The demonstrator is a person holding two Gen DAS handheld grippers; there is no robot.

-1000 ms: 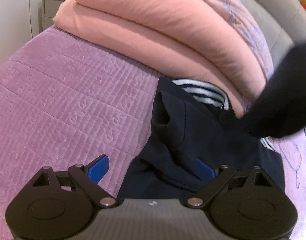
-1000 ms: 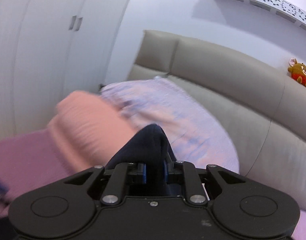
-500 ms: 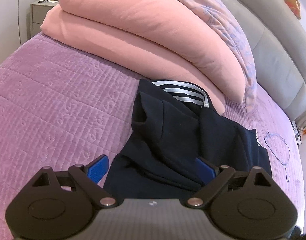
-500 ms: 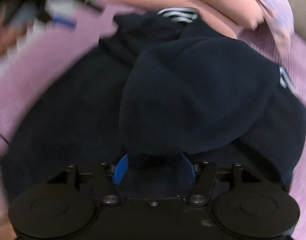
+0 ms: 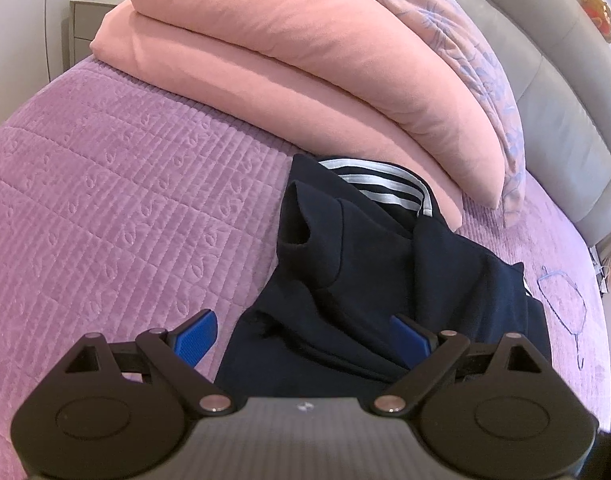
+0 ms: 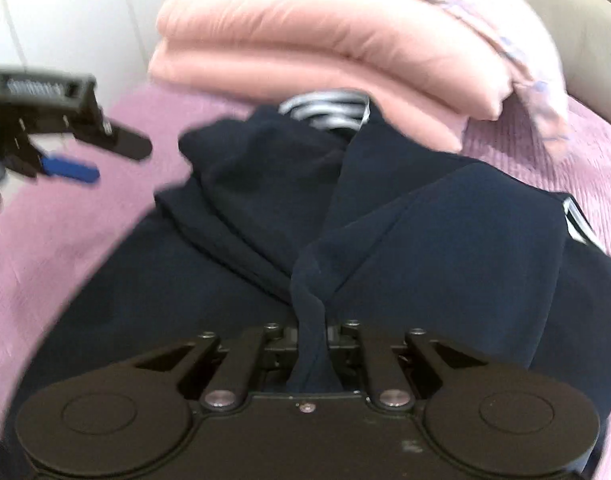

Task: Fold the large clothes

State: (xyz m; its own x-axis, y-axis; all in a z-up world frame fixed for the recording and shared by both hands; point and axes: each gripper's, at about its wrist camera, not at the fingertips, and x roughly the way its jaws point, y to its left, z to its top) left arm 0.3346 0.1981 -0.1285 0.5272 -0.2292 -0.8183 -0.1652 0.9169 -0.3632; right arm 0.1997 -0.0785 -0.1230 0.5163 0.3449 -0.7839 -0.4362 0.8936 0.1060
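Note:
A dark navy garment point(image 5: 369, 272) with a white-striped band point(image 5: 381, 188) lies bunched on the purple bedspread point(image 5: 125, 208). It fills the right wrist view point(image 6: 233, 216). My left gripper point(image 5: 303, 338) is open, its blue pads point(image 5: 195, 336) straddling the garment's left edge just above it. It also shows at the left of the right wrist view point(image 6: 71, 158), hovering over the bedspread. My right gripper point(image 6: 311, 338) is shut on a fold of the navy garment, pinched between its jaws.
A folded pink duvet point(image 5: 289, 56) and a floral quilt point(image 5: 457, 40) are stacked behind the garment. A grey padded headboard point(image 5: 553, 64) runs along the right. A bedside table point(image 5: 85, 20) stands at the far left. A thin blue cord point(image 5: 561, 300) lies on the bedspread.
My right gripper swung down from high over the bed, opened over the garment, then shut on a fold of it. My left gripper stayed open at the garment's left edge.

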